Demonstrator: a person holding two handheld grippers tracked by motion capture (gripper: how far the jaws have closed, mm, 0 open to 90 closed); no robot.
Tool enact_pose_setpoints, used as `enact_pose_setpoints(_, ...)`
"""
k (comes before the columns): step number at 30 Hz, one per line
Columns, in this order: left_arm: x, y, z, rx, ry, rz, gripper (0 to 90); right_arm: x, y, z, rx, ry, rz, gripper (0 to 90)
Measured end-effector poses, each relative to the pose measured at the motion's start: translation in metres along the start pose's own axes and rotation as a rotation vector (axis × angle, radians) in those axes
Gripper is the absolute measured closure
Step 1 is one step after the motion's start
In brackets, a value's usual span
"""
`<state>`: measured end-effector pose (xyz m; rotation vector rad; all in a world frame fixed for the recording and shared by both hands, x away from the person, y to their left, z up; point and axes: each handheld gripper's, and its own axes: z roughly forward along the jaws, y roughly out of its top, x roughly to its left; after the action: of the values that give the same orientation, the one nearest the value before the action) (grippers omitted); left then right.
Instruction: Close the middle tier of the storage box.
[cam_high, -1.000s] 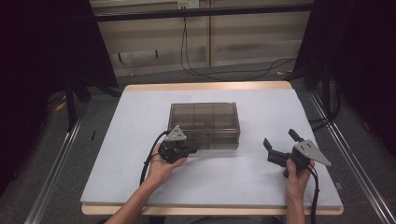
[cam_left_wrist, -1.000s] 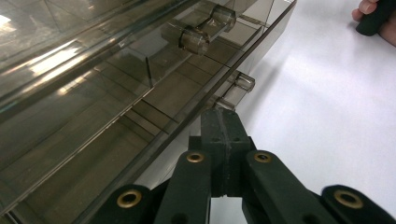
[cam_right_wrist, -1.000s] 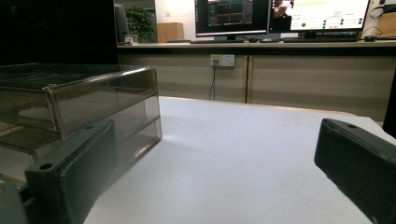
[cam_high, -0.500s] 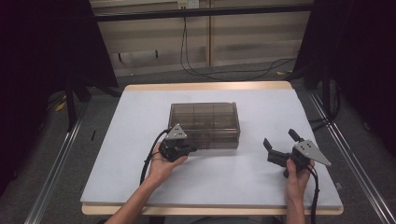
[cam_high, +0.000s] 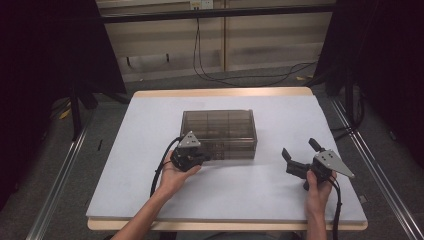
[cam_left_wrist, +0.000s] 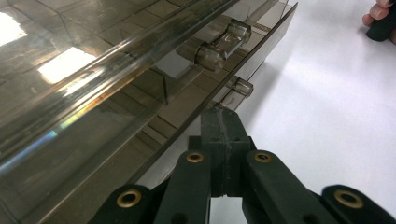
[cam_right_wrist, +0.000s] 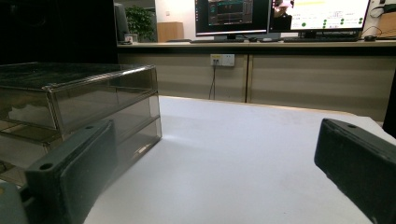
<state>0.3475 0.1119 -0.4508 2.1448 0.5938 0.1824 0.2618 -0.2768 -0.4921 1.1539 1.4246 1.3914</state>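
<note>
A smoky see-through drawer box (cam_high: 219, 131) stands in the middle of the white table (cam_high: 150, 125). My left gripper (cam_high: 204, 157) is at its front left corner, held by a hand. In the left gripper view its jaws are pressed together with no gap, and the left gripper (cam_left_wrist: 219, 122) touches the lower drawer's front edge beside a clear knob (cam_left_wrist: 243, 87). A clear bar handle (cam_left_wrist: 223, 43) sits on the drawer above. My right gripper (cam_high: 299, 149) rests open on the table right of the box, apart from it. In its own view the right gripper (cam_right_wrist: 215, 172) holds nothing, and the box (cam_right_wrist: 79, 102) is at the left.
Cables trail from both grippers toward the table's front edge (cam_high: 225, 225). Metal rails (cam_high: 60, 170) run along the floor on both sides. Beyond the table's far end there is a counter with monitors (cam_right_wrist: 280, 16).
</note>
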Motion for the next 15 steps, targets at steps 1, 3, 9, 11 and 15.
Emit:
enact_pose_setpoints(1, 0.0, 0.0001, 0.0, 0.0, 0.0, -0.001, 90.0, -0.0001, 0.0, 0.0001, 0.0, 0.0, -0.001, 0.0)
enact_pose_setpoints(3, -0.0001, 0.0001, 0.0002, 0.0, 0.003, -0.002, 90.0, -0.0002, 0.0, 0.0001, 0.0, 0.001, -0.001, 0.0)
enact_pose_setpoints(9, 0.0013, -0.0001, 0.0019, -0.008, 0.007, -0.01, 90.0, -0.0001, 0.0, 0.0001, 0.0, 0.0, -0.001, 0.0)
enact_pose_setpoints(11, 0.0019, 0.0002, 0.0016, -0.001, 0.007, -0.008, 90.0, -0.0001, 0.0, 0.0002, 0.0, 0.0, -0.001, 0.0)
enact_pose_setpoints(15, 0.0029, 0.0002, 0.0024, -0.003, 0.01, -0.005, 90.0, -0.0002, 0.0, 0.0001, 0.002, 0.002, -0.003, 0.0)
